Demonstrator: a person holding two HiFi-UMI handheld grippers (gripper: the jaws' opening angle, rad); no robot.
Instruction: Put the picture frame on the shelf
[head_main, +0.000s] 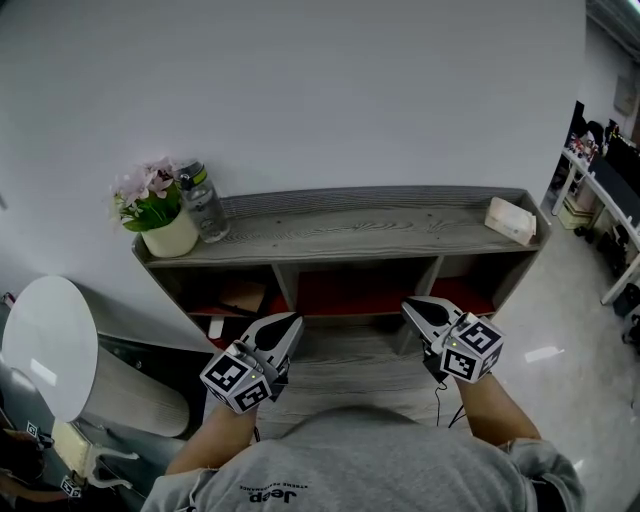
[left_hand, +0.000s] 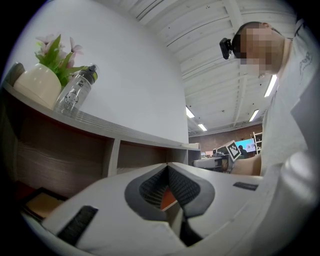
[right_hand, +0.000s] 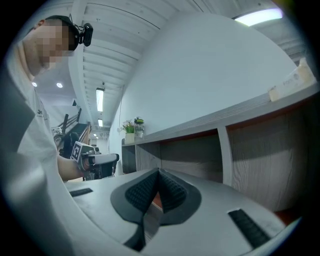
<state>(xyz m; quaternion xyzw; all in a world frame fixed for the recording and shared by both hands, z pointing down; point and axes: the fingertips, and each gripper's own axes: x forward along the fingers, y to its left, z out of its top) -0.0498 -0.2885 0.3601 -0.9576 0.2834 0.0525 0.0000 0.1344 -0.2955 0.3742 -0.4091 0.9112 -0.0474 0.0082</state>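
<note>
L tongs & R tongs closed, facing shelf.

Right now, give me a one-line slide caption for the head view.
Left gripper and right gripper, both shut and empty, before the shelf bearing flowerpot, bottle and box.

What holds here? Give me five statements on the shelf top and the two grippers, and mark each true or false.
1. The flower pot stands at the left end of the shelf top. True.
2. The bottle stands at the right end of the top. False: it stands beside the flower pot, at the left end.
3. A beige box lies at the right end of the top. True.
4. The right gripper grips the bottle. False: its jaws are together with nothing between them.
5. The left gripper is wide open. False: its jaws meet at the tips.
</note>
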